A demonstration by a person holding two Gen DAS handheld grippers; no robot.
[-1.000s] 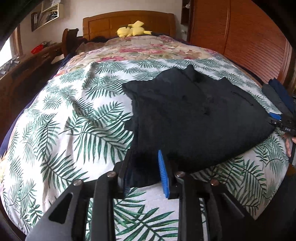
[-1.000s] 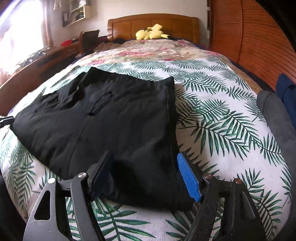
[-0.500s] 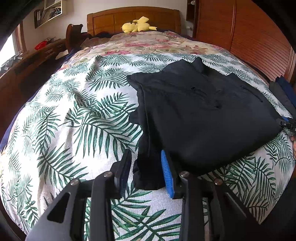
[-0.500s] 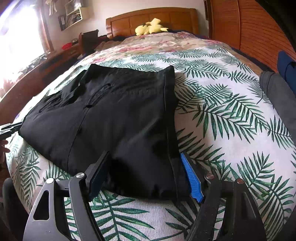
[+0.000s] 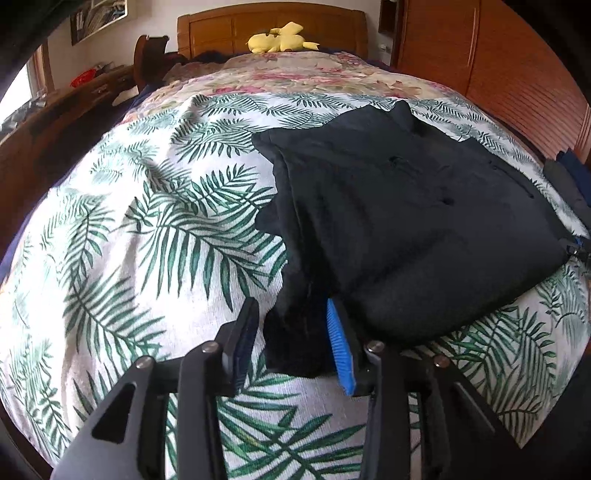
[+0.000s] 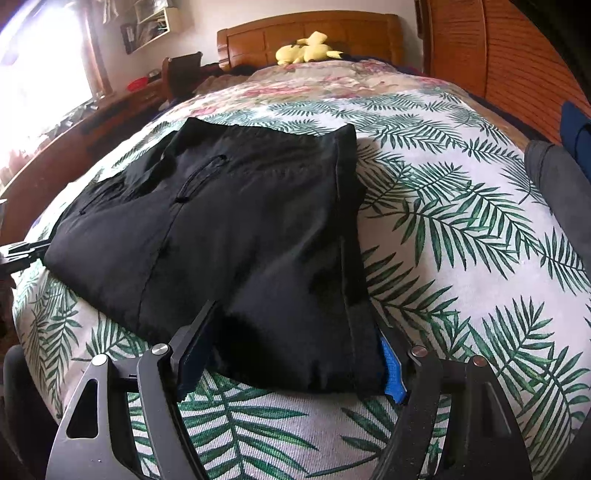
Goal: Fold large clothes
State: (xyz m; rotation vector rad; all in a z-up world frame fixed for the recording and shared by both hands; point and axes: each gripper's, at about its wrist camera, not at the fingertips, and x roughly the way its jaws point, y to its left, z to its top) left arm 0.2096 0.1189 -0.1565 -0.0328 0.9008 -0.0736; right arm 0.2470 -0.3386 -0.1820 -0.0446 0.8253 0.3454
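A folded black garment (image 5: 406,221) lies flat on the palm-leaf bedspread (image 5: 147,240). My left gripper (image 5: 291,310) straddles its near left corner. Its jaws are opening: the cloth lies between them, with a strip of bedspread showing beside the left pad (image 5: 243,339). In the right wrist view the same black garment (image 6: 240,229) fills the middle. My right gripper (image 6: 295,325) stands open and wide around its near right corner, and the cloth partly covers the blue pad (image 6: 392,373). Each gripper's tip shows at the garment's far corner in the other's view.
A yellow plush toy (image 5: 280,38) rests by the wooden headboard (image 5: 269,22), beyond a floral quilt (image 5: 295,74). Grey clothes (image 6: 554,184) and blue clothes (image 6: 576,125) lie at the bed's right edge, by a wooden wardrobe (image 5: 498,66). A cluttered desk (image 6: 92,122) runs along the left.
The left jaws have spread apart, and the garment's corner now lies loose between them instead of being pinched. The right jaws stand about as wide as before, slightly further over their corner.
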